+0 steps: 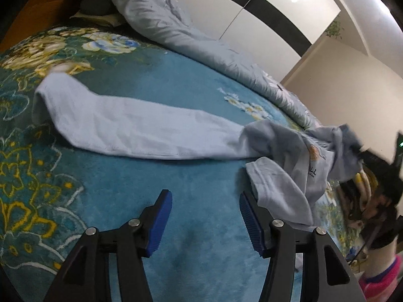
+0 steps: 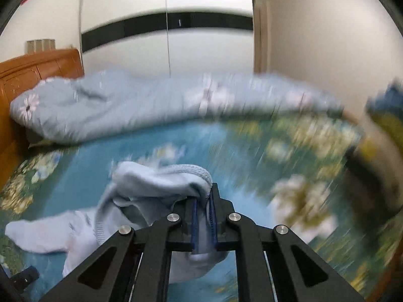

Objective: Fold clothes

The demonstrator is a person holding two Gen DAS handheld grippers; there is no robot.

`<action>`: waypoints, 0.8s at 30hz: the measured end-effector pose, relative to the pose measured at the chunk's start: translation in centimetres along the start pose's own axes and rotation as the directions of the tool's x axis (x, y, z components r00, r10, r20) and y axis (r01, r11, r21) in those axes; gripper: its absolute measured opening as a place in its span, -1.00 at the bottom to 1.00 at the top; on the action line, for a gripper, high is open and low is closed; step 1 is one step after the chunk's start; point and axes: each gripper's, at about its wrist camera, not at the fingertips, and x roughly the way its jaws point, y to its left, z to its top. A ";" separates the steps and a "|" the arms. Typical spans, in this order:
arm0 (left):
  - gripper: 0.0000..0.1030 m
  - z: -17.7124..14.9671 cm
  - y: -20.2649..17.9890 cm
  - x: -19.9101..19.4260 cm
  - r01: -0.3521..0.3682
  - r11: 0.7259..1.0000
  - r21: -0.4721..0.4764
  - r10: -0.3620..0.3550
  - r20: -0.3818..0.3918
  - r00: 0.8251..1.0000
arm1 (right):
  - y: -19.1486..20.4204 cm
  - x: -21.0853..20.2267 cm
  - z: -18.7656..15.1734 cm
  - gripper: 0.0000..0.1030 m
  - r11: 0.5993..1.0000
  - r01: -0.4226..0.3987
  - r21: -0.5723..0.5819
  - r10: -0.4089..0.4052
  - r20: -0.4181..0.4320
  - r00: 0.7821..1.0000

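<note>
Your right tongs are pinching the ribbed hem of the pale blue cotton sweatshirt, lifting that end off the teal floral bedspread. Your left tongs hang spread and empty above the bedspread. One long sleeve runs away to their left; its long axis lies crosswise ahead of them. A loose cuff sits just beside the left tongs' right-hand finger, so the left hand is nearer for the next grab.
</note>
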 end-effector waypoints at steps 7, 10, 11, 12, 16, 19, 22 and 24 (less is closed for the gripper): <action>0.18 2.2 -3.1 -0.7 0.056 0.998 0.043 -0.057 0.035 0.998 | 1.4 -9.8 6.9 -0.83 0.954 0.144 -0.263 -0.068 0.280 0.958; 0.25 3.6 -4.9 -1.0 0.094 0.994 0.063 -0.098 0.065 0.993 | 1.7 -13.4 8.6 -0.83 0.943 0.129 -0.306 -0.013 0.353 0.936; 0.26 3.8 -5.5 -0.9 0.102 0.993 0.067 -0.107 0.071 0.992 | 1.8 -14.7 9.2 -0.83 0.939 0.125 -0.319 0.006 0.381 0.925; 0.27 4.1 -6.1 -0.8 0.114 0.991 0.071 -0.119 0.076 0.990 | 1.9 -15.0 9.8 -0.83 0.936 0.134 -0.326 0.003 0.389 0.921; 0.27 4.7 -7.8 -0.4 0.157 0.984 0.081 -0.163 0.073 0.984 | 2.6 -15.3 12.4 -0.82 0.939 0.082 -0.335 0.049 0.365 0.930; 0.27 5.4 -8.2 -0.8 0.148 0.984 0.098 -0.156 0.083 0.984 | 3.8 -16.5 14.0 -0.82 0.937 -0.038 -0.347 0.174 0.370 0.913; 0.27 6.3 -7.4 -1.9 0.129 0.988 0.080 -0.138 0.118 0.983 | 5.6 -18.6 15.9 -0.82 0.916 -0.174 -0.361 0.322 0.406 0.855; 0.30 6.4 -6.3 -2.7 0.112 0.992 0.060 -0.119 0.144 0.982 | 5.9 -19.5 16.4 -0.82 0.902 -0.234 -0.362 0.385 0.436 0.813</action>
